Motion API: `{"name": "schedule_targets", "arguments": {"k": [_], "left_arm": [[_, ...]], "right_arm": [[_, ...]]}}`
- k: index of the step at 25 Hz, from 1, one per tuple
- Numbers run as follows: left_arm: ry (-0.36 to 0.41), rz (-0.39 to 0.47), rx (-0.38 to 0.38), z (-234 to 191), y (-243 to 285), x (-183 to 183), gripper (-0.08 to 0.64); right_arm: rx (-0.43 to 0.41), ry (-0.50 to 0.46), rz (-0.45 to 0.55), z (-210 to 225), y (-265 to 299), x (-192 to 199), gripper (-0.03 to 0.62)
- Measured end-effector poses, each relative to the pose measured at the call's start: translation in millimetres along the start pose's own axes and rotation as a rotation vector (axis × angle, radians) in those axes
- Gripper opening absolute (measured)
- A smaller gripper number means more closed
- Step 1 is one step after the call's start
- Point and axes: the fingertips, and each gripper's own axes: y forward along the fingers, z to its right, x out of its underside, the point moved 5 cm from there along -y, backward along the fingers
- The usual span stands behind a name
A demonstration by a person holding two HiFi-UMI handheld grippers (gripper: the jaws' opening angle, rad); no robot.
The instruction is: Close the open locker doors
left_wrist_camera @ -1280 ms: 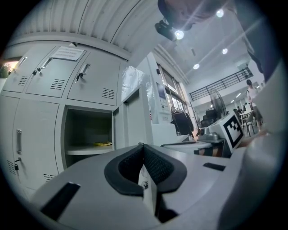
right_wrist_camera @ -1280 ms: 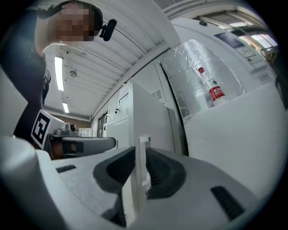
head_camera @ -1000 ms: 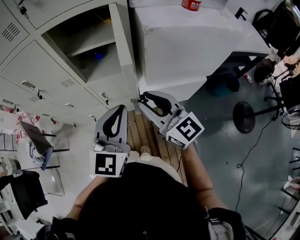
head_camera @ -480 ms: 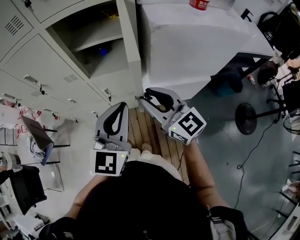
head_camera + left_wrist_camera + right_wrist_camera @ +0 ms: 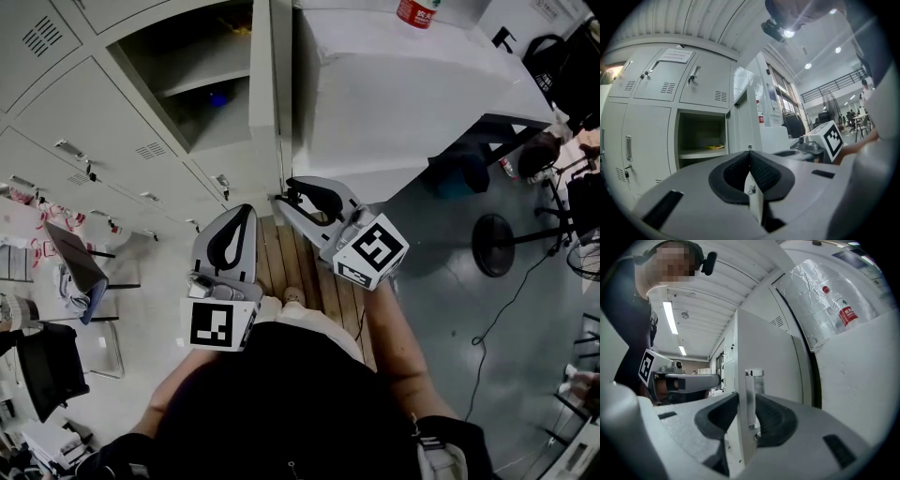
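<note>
The open locker compartment [image 5: 202, 80] [image 5: 701, 136] has a shelf with a small yellow thing [image 5: 715, 146] on it. Its grey door [image 5: 272, 94] [image 5: 764, 348] stands out edge-on towards me. My right gripper [image 5: 281, 200] [image 5: 746, 399] is at the door's free edge, its pads closed on the edge and the metal latch plate [image 5: 750, 394]. My left gripper [image 5: 246, 214] [image 5: 751, 154] hangs beside it to the left, shut and empty, pointing at the locker bank below the open compartment.
A white table [image 5: 394, 84] with a red-labelled bottle [image 5: 417, 11] [image 5: 843, 310] stands right behind the door. Closed lockers [image 5: 84, 122] fill the left. A floor fan base [image 5: 494, 246] and cable lie right; a folding chair [image 5: 80, 272] is at left.
The door looks more edge-on now and has shifted a little rightwards in the head view with the right gripper on it. The left gripper has kept its place.
</note>
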Motion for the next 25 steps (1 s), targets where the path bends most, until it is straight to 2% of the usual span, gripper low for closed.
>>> {"name": "schedule_targets", "arguments": {"k": [17, 25], "left_arm": [[-0.059, 0.031, -0.084, -46.3, -16.9, 5.9, 0.002], [-0.091, 0.045, -0.103, -85.5, -13.3, 2.5, 0.002]], "right_arm": [[-0.047, 0.021, -0.014, -20.2, 53.9, 0.2, 0.104], [-0.046, -0.022, -0.040, -29.9, 87.9, -1.9, 0.104]]}}
